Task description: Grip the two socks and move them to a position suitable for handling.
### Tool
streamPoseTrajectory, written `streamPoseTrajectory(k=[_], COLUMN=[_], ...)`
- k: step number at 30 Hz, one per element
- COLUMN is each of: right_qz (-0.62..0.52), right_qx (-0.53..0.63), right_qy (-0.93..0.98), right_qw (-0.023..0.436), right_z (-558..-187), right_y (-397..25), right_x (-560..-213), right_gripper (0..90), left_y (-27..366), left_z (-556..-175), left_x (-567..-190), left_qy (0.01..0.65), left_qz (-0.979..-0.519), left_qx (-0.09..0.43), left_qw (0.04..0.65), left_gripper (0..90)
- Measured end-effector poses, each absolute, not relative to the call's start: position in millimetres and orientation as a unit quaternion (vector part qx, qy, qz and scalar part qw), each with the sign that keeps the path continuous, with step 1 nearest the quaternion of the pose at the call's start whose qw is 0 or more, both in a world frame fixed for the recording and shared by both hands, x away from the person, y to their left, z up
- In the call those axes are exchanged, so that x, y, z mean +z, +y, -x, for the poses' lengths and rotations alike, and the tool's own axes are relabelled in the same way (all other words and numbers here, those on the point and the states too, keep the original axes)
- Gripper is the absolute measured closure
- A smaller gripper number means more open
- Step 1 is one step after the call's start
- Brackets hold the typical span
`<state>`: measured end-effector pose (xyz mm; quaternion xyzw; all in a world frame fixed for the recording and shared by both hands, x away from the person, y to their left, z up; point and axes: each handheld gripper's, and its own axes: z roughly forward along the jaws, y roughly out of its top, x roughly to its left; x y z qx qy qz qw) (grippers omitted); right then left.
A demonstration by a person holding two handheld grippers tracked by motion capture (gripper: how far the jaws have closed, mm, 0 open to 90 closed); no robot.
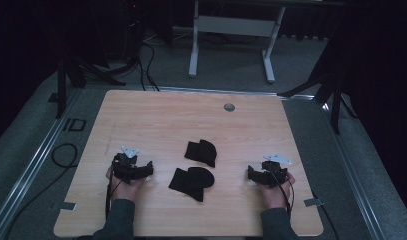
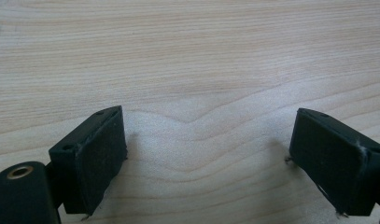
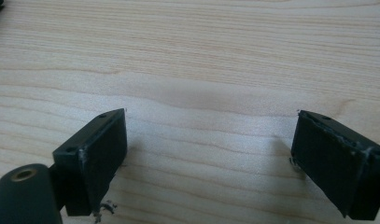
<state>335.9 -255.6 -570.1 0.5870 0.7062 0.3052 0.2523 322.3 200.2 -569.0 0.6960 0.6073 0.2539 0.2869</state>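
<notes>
Two black socks lie in the middle of the wooden table (image 1: pixel 141 115): one sock (image 1: pixel 201 152) farther back, the other sock (image 1: pixel 192 182) nearer the front edge. My left gripper (image 1: pixel 141 170) rests on the table left of the socks, held by a hand. In the left gripper view the left gripper (image 2: pixel 206 154) is open, with bare wood between its jaws. My right gripper (image 1: pixel 255 173) rests right of the socks. In the right gripper view the right gripper (image 3: pixel 208 154) is open over bare wood too.
A small grey round cap (image 1: pixel 229 107) sits in the table near its far edge. Beyond the table stand a white desk frame (image 1: pixel 231 30) and dark tripod legs (image 1: pixel 336 85). Cables (image 1: pixel 66 155) run on the grey floor at the left.
</notes>
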Motion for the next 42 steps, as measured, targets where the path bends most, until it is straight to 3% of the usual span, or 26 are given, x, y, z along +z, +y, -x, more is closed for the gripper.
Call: streamPoseTrajectory(k=[11, 17, 19, 22, 26, 28, 42], right_qz=[-0.589, -0.574, -0.56, -0.557, -0.548, -0.54, -0.46], right_qx=[0.297, 0.297, 0.3, 0.301, 0.314, 0.318, 0.349], right_qy=[0.711, 0.726, 0.737, 0.74, 0.747, 0.753, 0.792], right_qw=[0.243, 0.235, 0.229, 0.227, 0.21, 0.203, 0.2], right_z=[-334, -333, -332, -331, -330, -329, -313], right_y=[-250, -247, -245, -244, -242, -240, -200], right_x=[-566, -562, -560, -560, -558, -558, -538], right_gripper=[19.8, 34.9, 44.5, 49.4, 62.8, 68.5, 88.3], left_y=[200, 199, 197, 196, 195, 195, 199], left_z=[-321, -321, -319, -319, -318, -316, -307], left_x=[-567, -564, -562, -561, -560, -559, -547], left_qy=[0.604, 0.604, 0.6, 0.598, 0.594, 0.592, 0.572], left_qz=[-0.702, -0.708, -0.712, -0.715, -0.719, -0.721, -0.725], left_qx=[0.249, 0.239, 0.236, 0.233, 0.231, 0.227, 0.187], left_qw=[0.285, 0.278, 0.277, 0.277, 0.278, 0.28, 0.335], left_gripper=[13.4, 16.3, 25.4, 27.8, 30.6, 36.6, 58.6])
